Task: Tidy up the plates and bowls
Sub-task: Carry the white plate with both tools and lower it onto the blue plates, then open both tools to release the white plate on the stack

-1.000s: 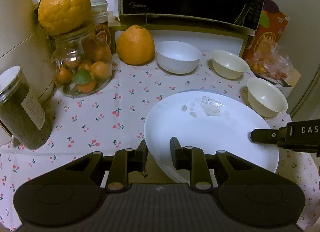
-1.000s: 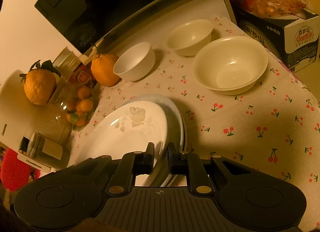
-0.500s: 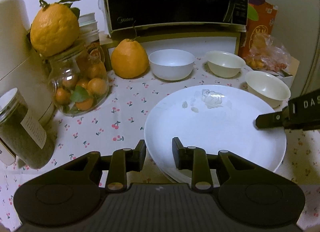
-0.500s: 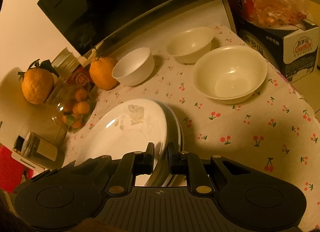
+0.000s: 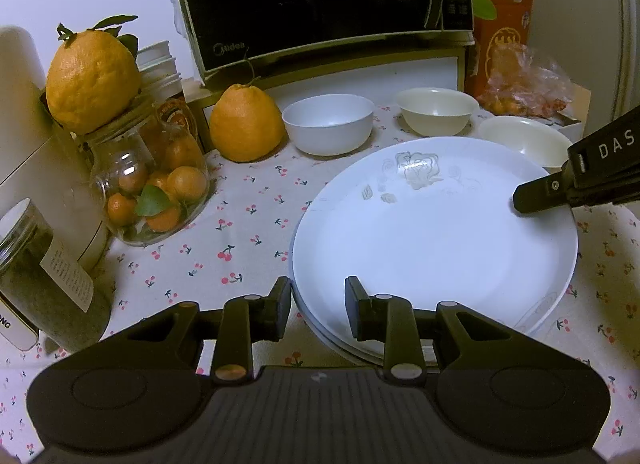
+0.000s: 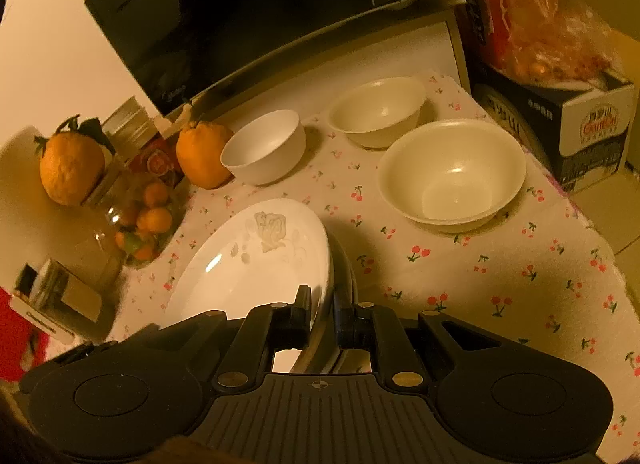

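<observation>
Your right gripper [image 6: 322, 316] clamps the top plate [image 5: 436, 232] at its 3 o'clock rim; your left gripper [image 5: 317, 304] stands released, seemingly clear, at 7 o'clock.

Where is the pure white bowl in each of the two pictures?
Left wrist view: the white bowl sits above the middle, behind the plate and right of the big orange.
Right wrist view: the white bowl sits left of the middle, above the plate, again right of the big orange.
Shared landmark: the big orange by the microwave.
</observation>
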`<action>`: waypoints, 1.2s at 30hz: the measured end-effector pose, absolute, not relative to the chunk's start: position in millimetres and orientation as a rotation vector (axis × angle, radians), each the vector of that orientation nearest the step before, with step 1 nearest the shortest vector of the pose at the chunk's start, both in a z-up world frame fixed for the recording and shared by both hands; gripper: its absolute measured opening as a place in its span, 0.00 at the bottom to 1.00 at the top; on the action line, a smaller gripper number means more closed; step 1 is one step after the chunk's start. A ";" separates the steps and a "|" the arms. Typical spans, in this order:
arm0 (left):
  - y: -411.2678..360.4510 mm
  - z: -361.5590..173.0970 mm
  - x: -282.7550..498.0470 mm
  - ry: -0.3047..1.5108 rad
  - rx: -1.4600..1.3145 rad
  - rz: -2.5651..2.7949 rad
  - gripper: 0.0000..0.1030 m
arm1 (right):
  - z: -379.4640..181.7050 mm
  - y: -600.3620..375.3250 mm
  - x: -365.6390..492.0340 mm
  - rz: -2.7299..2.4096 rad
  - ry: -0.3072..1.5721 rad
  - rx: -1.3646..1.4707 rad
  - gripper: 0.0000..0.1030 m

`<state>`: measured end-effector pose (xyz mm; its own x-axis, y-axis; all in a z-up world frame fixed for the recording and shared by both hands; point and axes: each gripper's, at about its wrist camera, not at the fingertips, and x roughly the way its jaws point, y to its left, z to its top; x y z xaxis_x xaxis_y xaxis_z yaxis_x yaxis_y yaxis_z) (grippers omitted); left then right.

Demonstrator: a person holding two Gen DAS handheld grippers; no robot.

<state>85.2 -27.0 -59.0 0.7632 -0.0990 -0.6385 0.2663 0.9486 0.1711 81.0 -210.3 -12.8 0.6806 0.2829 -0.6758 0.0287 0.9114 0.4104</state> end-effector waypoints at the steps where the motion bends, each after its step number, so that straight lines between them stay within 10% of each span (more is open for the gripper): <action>1: -27.6 -59.2 84.8 0.675 0.264 -0.202 0.26 | -11.9 -208.2 80.9 0.146 0.813 0.390 0.11; 36: -14.5 -53.8 88.7 0.756 0.127 -0.255 0.31 | -16.7 -169.4 80.6 0.126 0.784 -0.025 0.19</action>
